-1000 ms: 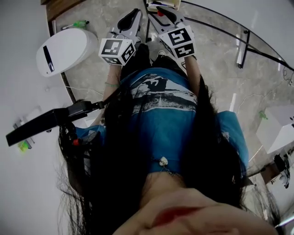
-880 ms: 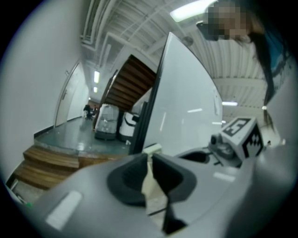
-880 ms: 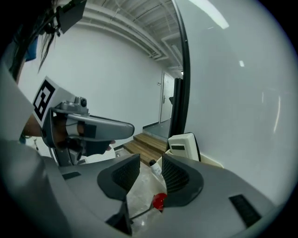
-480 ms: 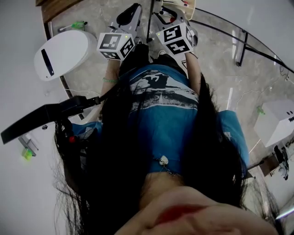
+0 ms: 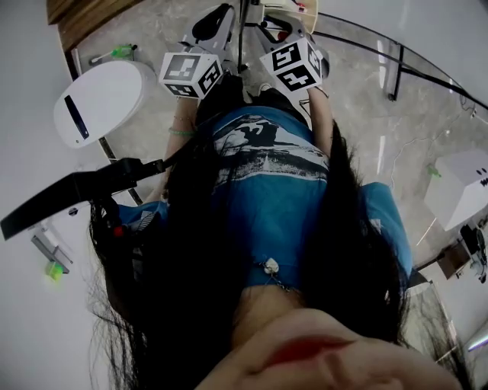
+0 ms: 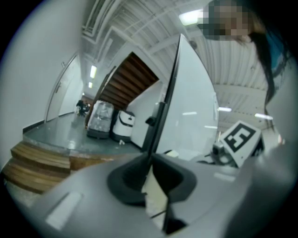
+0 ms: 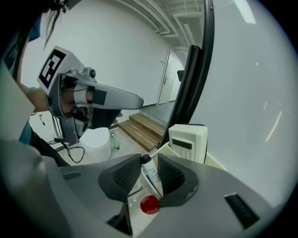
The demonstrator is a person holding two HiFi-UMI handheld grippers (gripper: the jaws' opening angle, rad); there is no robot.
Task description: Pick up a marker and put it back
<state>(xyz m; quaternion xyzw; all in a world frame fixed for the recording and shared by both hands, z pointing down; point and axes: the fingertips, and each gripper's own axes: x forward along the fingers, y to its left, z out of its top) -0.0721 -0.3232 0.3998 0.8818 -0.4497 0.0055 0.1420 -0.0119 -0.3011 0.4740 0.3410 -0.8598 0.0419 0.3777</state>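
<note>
In the right gripper view a white marker with a black cap [image 7: 148,168] lies in the cream tray [image 7: 164,148] under the whiteboard [image 7: 251,93]. My right gripper [image 7: 149,168] has one pad on each side of it, the jaws closing, with slight gaps still showing. A red-capped marker [image 7: 150,204] lies nearer in the same tray. My left gripper [image 6: 152,162] is shut with nothing between its pads, beside the board's black edge [image 6: 163,107]. In the head view both grippers, left [image 5: 216,19] and right [image 5: 271,23], reach forward at the top.
A cream box with a dark slot [image 7: 188,142] stands in the tray beyond the markers. On the floor are a white rounded machine [image 5: 103,99], a green-tipped item [image 5: 118,52], wooden steps [image 7: 144,130] and a white box [image 5: 457,190]. My other gripper [image 7: 93,100] hangs at left.
Both grippers' marker cubes have shifted slightly up and left in the head view, toward the board; the floor items have slid with the camera's own motion.
</note>
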